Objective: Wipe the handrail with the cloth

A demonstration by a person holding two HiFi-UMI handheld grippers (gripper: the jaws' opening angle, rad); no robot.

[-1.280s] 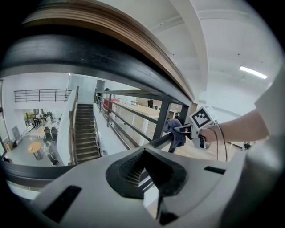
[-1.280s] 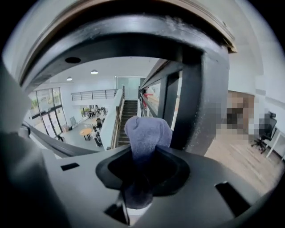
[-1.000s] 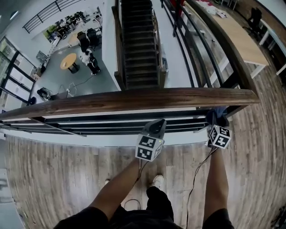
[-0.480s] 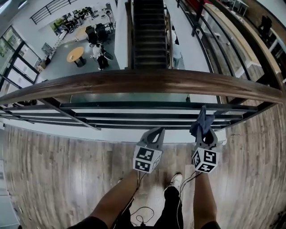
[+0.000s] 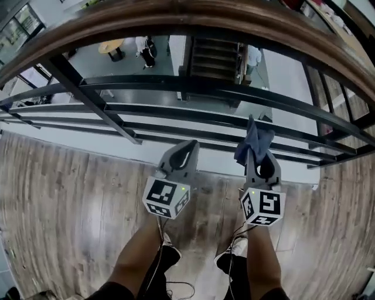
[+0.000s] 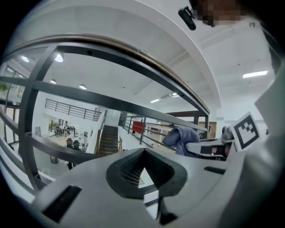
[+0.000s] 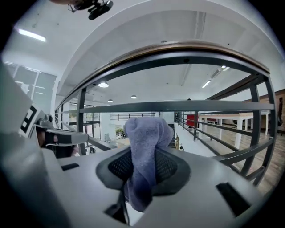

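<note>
Right tongs (image 5: 255,153) clamped on cloth (image 7: 146,147), bunched wad poking past tips. Left tongs (image 5: 184,151) closed, nothing between. Cloth hangs below handrail (image 5: 193,20), apart from it. Soft, light, floppy, no slip risk; mid-wad grip suits me. Rail top barely visible, probably smooth wood.

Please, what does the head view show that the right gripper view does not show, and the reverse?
Only the head view shows the person's forearms and the right gripper's own marker cube. Only the right gripper view shows the ceiling lights and, close up, the claw pads shut on the cloth. Both show the right gripper holding that cloth, the left gripper, the wooden handrail and the dark rails below it.
</note>
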